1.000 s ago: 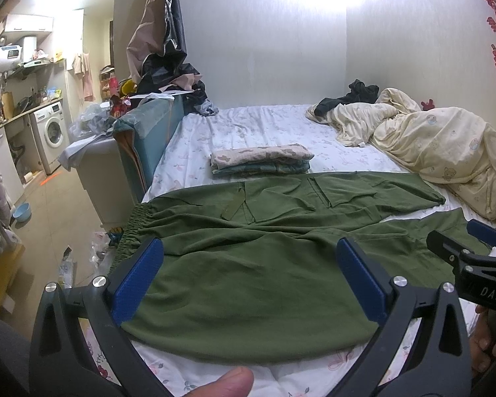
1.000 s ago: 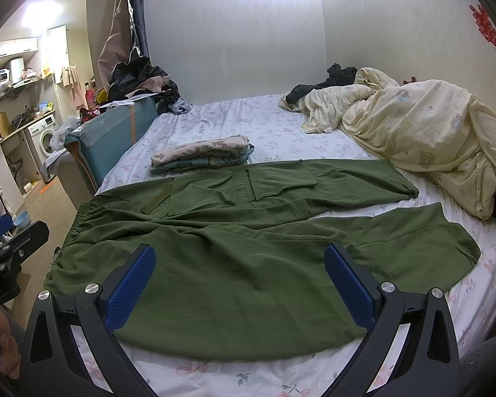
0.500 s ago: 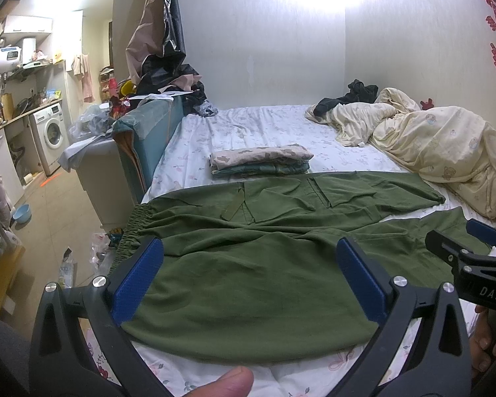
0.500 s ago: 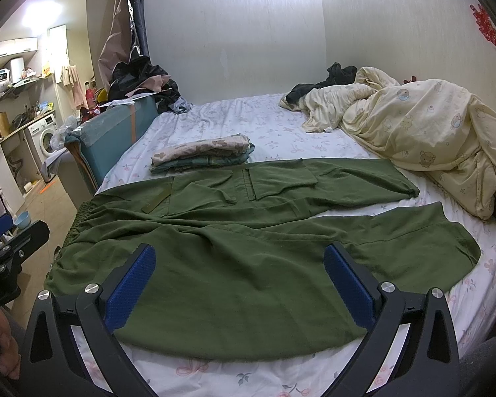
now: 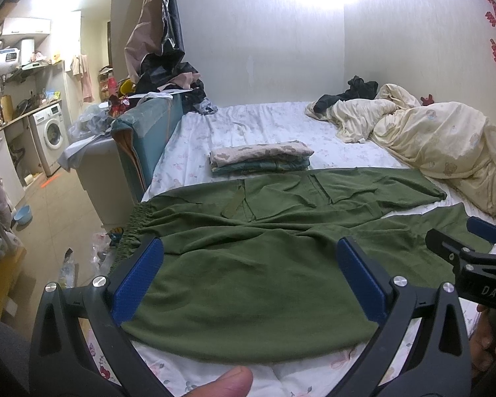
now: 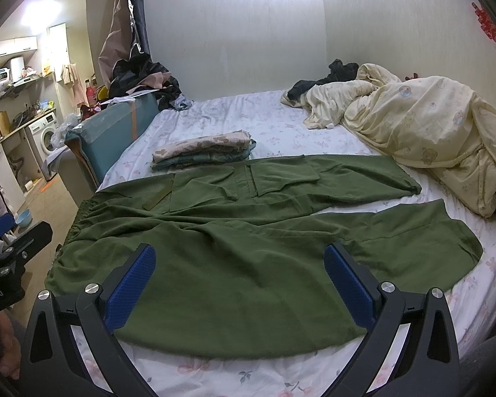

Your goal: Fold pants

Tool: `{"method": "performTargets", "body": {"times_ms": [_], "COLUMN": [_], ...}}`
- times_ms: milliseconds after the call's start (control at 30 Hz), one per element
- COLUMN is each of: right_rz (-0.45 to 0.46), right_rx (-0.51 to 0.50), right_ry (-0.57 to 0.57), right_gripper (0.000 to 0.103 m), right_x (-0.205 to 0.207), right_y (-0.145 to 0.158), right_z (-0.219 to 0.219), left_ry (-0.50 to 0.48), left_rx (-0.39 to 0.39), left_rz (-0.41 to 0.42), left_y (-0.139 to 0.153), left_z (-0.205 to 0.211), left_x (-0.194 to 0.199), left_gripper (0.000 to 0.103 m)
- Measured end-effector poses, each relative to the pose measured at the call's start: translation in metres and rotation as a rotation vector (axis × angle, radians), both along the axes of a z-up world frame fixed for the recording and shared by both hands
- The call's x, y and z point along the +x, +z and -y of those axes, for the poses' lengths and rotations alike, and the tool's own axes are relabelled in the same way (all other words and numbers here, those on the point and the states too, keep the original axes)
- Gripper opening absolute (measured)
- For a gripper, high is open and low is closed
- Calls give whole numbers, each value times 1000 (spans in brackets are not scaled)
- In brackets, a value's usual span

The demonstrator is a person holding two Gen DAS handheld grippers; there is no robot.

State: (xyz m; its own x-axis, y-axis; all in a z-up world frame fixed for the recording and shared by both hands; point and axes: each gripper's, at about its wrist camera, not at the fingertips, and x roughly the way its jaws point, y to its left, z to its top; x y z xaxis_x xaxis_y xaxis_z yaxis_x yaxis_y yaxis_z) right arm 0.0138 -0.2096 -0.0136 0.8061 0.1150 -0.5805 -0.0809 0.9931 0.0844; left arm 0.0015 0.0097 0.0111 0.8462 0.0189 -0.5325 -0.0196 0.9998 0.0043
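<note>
Hovering w/ jaws spread wide and gripping nothing, the left gripper (image 5: 248, 278) and right gripper (image 6: 239, 279) are hanging over the near edge of the bed (image 6: 248, 122). Green pants (image 6: 248, 231) are lying flat across the bed, waistband left, legs right. Folded clothes (image 6: 201, 152) are sitting just beyond; a rumpled quilt (image 6: 430, 125) is lying far right.

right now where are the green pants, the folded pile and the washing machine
green pants (image 6: 248, 264), right wrist view, middle of the cloth
folded pile (image 6: 201, 152), right wrist view, top layer
washing machine (image 5: 51, 132), left wrist view, round door
</note>
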Motion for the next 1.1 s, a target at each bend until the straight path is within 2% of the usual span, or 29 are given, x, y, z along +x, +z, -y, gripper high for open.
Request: {"method": "performTargets", "body": {"times_ms": [333, 567, 833, 1000, 1100], "right_rz": [-5, -12, -17, -34, -55], "right_rx": [2, 34, 53, 87, 114], "right_ry": [0, 2, -1, -13, -18], "right_gripper": [103, 103, 103, 103, 103], "right_x": [4, -1, -2, -1, 0], "right_y": [-2, 2, 6, 10, 10], "right_z": [-1, 4, 6, 15, 25], "left_ry": [-5, 40, 54, 136, 267], "left_rx": [-9, -73, -34, -70, -101], "left_rz": [-9, -49, -37, -90, -139], "left_y": [-4, -11, -10, -15, -25], "left_z": [0, -22, -23, -53, -88], "left_x": [3, 13, 16, 28, 37], "left_gripper": [103, 103, 103, 103, 103]}}
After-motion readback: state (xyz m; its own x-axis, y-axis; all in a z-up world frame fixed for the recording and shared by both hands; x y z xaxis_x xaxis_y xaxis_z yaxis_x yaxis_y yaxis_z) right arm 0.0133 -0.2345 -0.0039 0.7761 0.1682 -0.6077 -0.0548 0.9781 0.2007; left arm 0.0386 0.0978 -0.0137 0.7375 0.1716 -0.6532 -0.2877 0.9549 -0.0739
